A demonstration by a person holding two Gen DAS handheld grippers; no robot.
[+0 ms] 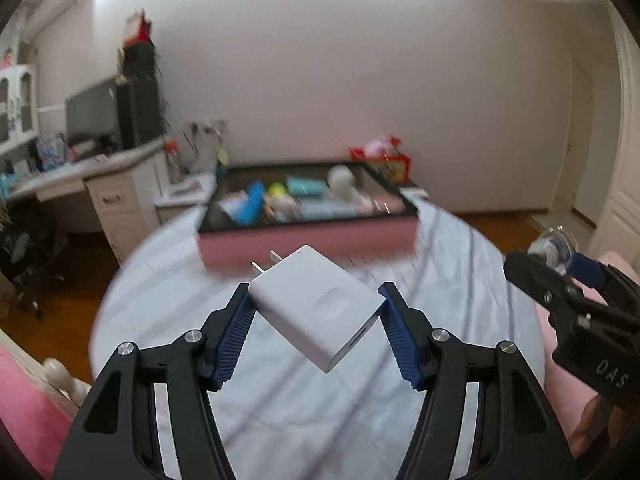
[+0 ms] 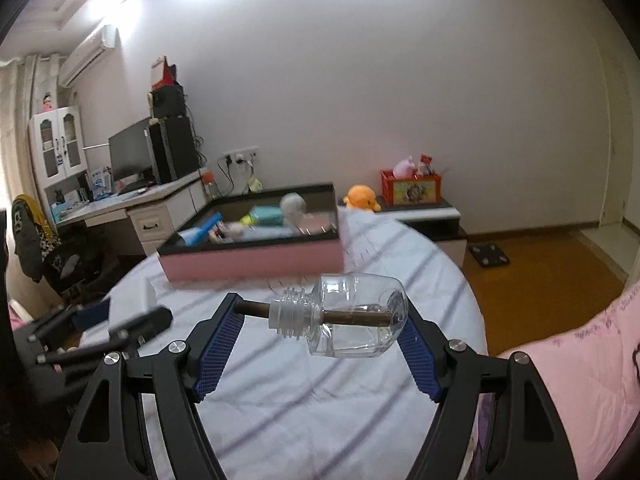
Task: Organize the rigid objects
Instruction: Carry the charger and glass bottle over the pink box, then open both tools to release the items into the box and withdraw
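While "DAS" marks the right tool point(image 1: 560, 264) clamping a bottle point(image 2: 356, 320), the left tool point(image 1: 316, 320) clamps a charger point(image 1: 320, 308)

White charger point(image 1: 320, 312), clear plastic bottle point(image 2: 356, 318), pink box point(image 2: 256, 256) with black rim, pale blue striped bedsheet point(image 2: 320, 400), blue gripper pads point(image 1: 234, 336).

A white, square plastic wall charger point(image 1: 316, 308) with two metal prongs sat tilted corner-down, clamped between blue pads above the bed. A clear plastic bottle point(image 2: 352, 316), uncapped, lay on its side in mid-air with a brown stick through its threaded neck. Beyond both, a shallow pink box with a black rim point(image 2: 256, 260) rested on the bed, filled with assorted small items.
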